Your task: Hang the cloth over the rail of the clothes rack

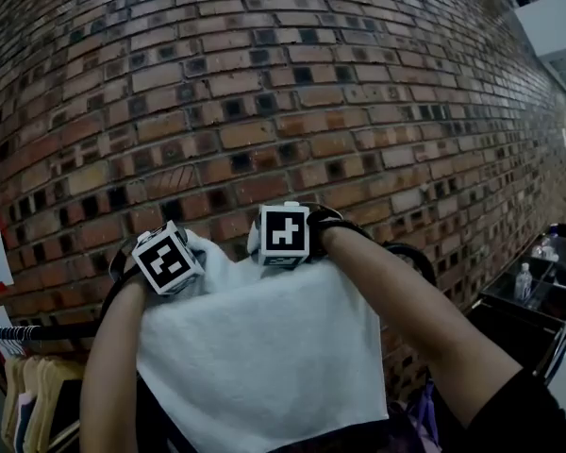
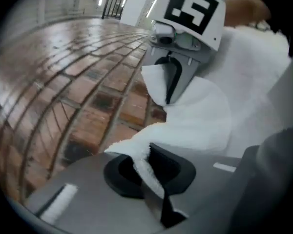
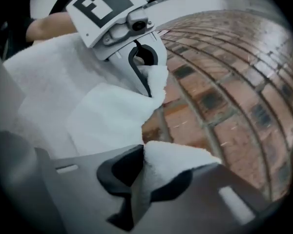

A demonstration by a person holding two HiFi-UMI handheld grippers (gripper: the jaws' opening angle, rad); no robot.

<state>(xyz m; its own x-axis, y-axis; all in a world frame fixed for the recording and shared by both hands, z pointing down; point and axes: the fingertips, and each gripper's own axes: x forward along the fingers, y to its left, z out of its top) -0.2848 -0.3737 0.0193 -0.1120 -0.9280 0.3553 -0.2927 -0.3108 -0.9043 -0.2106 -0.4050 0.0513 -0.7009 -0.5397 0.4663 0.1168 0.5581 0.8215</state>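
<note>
High against the brick wall (image 1: pixel 264 83): white cloth (image 1: pixel 264 357) spread flat, hanging down from its top edge. Pinched at one upper corner by the left gripper (image 2: pixel 149 174), jaws nearly together with only a fold of terry between them. Pinched at the other corner by the right gripper (image 3: pixel 140 179), likewise narrow and biting on cloth. Held edge stretched roughly level between the two.

Down and to the left, well below both grips: rail (image 1: pixel 47 331) of the clothes rack, a dark bar running left to right, loaded with hangers and garments (image 1: pixel 33 394). Passes out of sight behind the left forearm and the cloth; cannot tell how far on. Seems roughly parallel to the cloth's held edge, so probably little turning needed. Nearer the left gripper by far. Likely calls for carrying the held edge leftward and down beyond the rail, then letting the cloth fold over it.
</note>
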